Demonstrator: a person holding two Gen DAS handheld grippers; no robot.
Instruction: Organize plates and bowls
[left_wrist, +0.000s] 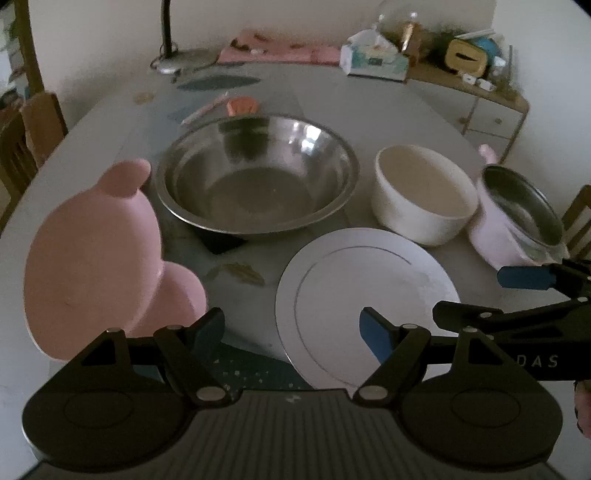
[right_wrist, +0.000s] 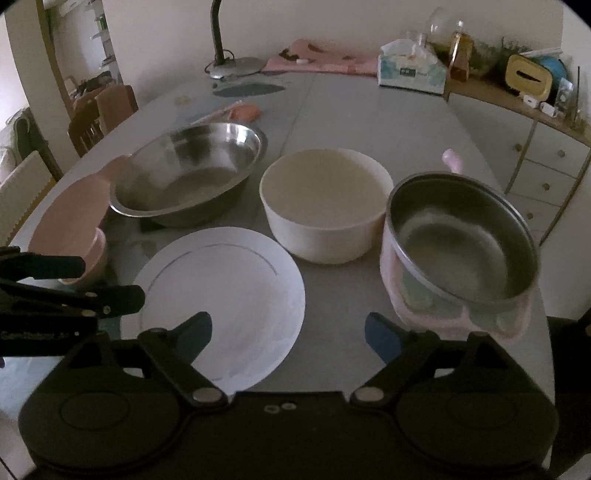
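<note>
A white plate (left_wrist: 365, 295) (right_wrist: 221, 299) lies at the near edge of the table. Behind it stand a wide steel bowl (left_wrist: 255, 177) (right_wrist: 188, 173), a white bowl (left_wrist: 421, 195) (right_wrist: 325, 203) and a pink pot with a steel inside (left_wrist: 517, 214) (right_wrist: 458, 251). At the left a pink bear-shaped plate (left_wrist: 92, 258) (right_wrist: 74, 218) rests tilted on a small pink bowl (right_wrist: 94, 254). My left gripper (left_wrist: 291, 328) (right_wrist: 92, 282) hovers open between the pink plate and the white plate, holding nothing. My right gripper (right_wrist: 288, 328) (left_wrist: 491, 295) is open over the white plate's right edge, empty, near the pink pot.
At the table's far end are a lamp base (right_wrist: 236, 66), a pink cloth (right_wrist: 317, 59) and a tissue box (right_wrist: 410, 70). An orange item (left_wrist: 242, 105) lies behind the steel bowl. A sideboard with drawers (right_wrist: 535, 158) stands right, wooden chairs (right_wrist: 99, 114) left.
</note>
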